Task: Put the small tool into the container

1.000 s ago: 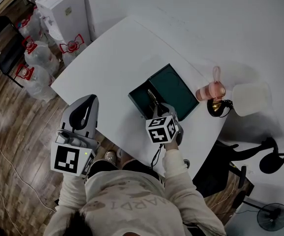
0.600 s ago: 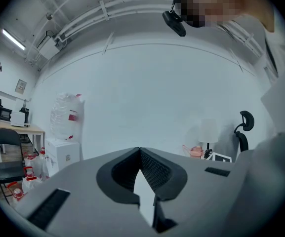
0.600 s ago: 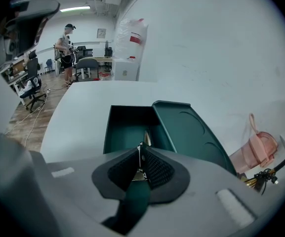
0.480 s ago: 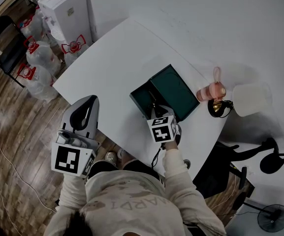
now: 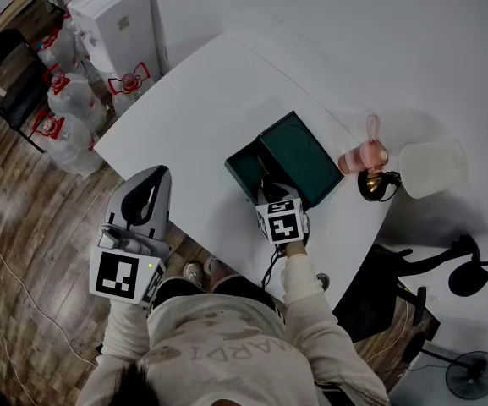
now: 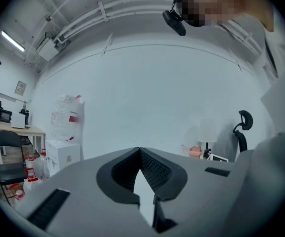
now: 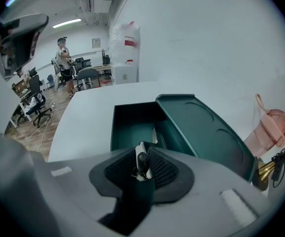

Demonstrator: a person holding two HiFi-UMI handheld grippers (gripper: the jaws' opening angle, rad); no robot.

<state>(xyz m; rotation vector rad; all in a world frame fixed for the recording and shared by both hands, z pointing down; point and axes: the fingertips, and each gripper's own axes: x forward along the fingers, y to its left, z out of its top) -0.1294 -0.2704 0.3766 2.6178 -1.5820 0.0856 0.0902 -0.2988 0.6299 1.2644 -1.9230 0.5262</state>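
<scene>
The white table (image 5: 184,100) carries the dark green container (image 7: 132,125), which stands open with its lid (image 7: 206,127) leaning back to the right. We hold our right gripper (image 7: 143,163) at the container's near edge, jaws clamped on the small tool (image 7: 141,158), which is not yet inside. Our left gripper (image 6: 140,152) hangs off the table's near-left side, jaws pressed together on nothing. We judge the carry mostly done; lowering and letting go remain.

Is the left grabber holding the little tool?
No, the left gripper has its jaws together with nothing between them; the small tool is clamped in the right gripper.
</scene>
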